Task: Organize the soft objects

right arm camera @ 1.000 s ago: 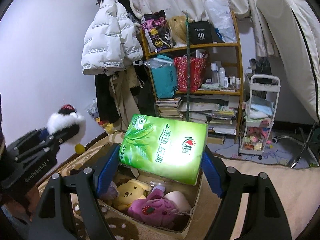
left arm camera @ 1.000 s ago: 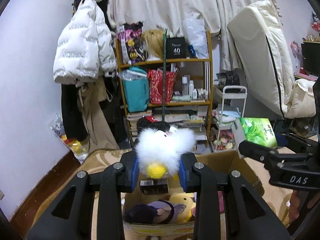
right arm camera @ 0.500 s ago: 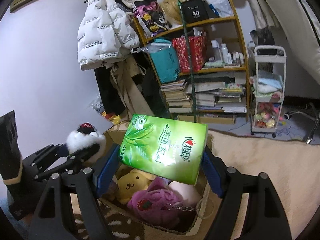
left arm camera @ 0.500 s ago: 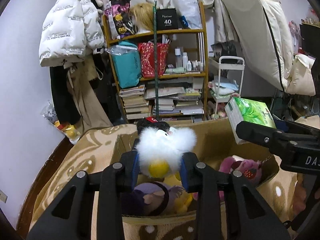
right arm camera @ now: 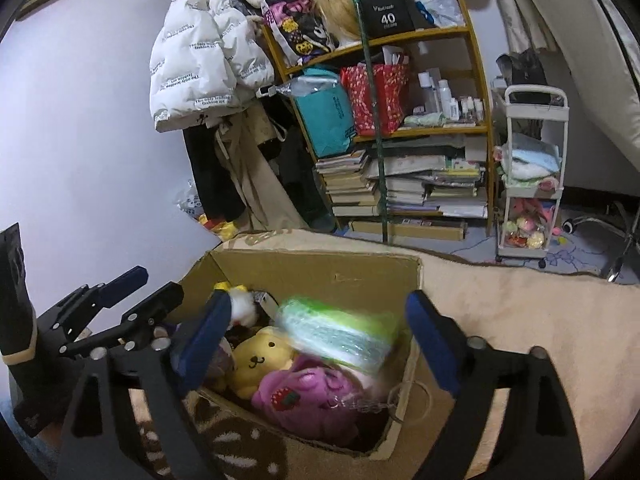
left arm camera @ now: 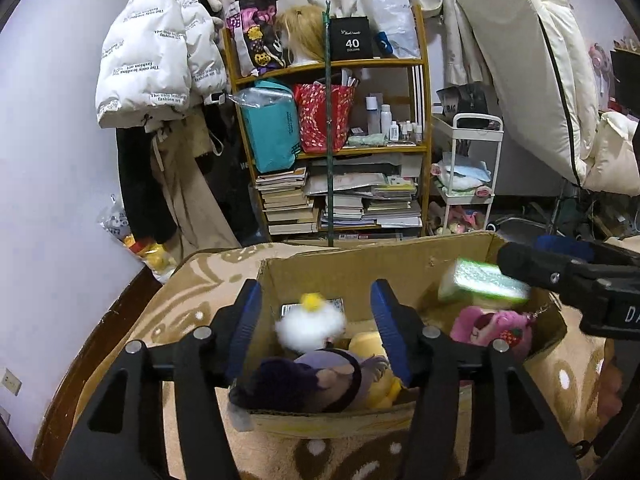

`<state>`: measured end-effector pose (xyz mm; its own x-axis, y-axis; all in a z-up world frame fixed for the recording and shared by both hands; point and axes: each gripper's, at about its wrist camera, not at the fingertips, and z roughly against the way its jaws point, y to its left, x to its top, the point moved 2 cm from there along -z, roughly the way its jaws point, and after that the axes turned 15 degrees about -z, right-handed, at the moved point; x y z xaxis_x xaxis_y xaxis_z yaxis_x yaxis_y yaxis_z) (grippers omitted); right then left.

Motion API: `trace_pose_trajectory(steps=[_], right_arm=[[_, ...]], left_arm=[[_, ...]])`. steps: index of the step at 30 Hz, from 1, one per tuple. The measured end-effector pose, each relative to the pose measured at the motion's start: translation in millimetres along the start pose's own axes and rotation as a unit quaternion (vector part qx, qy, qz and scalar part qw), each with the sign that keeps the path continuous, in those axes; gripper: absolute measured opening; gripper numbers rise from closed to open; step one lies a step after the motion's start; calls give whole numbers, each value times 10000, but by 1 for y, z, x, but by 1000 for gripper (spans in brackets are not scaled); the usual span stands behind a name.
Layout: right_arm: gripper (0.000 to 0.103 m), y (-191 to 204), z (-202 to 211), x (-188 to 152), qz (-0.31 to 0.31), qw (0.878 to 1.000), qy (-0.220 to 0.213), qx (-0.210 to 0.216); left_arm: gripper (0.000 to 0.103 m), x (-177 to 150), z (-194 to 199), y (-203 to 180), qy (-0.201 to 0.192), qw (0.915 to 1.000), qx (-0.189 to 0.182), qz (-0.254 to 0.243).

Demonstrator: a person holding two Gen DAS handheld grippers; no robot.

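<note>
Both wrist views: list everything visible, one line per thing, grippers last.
cardboard box: one, brown, on the beige blanket
white fluffy toy: one, yellow beak, blurred, inside the box
green tissue pack: one, blurred, atop the plushes
yellow plush: one, in box
pink plush: one, in box
purple plush: one, box's near edge
white jacket: one, hanging on wall
shelf: one, wooden, books, bags
white cart: one, right of shelf
left gripper: jaws opening, off the toy
right gripper: jaws opening, off the pack
</note>
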<state>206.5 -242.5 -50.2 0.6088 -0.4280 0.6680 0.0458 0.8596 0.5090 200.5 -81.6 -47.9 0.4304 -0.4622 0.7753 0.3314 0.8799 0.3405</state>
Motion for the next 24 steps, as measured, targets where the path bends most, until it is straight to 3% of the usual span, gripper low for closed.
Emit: trace_pose_trajectory(steps=[5, 7, 11, 21, 24], right_arm=[[103, 3, 13, 1, 46, 9998, -150, -85], [103, 3, 21, 1, 51, 9997, -219, -99], [103, 6, 31, 1, 75, 9995, -274, -141], [103, 23, 62, -7, 297, 9982, -469, -240], [103, 29, 72, -11, 393, 9976, -501, -268]], left_arm=[[67, -3, 7, 3, 10, 9999, 141, 23], [68, -5, 10, 5, 57, 9999, 90, 67], [80, -6, 20, 8, 43, 9999, 124, 67], [89, -8, 63, 6, -199, 9993, 280, -164], [97, -10, 76, 7, -234, 9989, 383, -132]])
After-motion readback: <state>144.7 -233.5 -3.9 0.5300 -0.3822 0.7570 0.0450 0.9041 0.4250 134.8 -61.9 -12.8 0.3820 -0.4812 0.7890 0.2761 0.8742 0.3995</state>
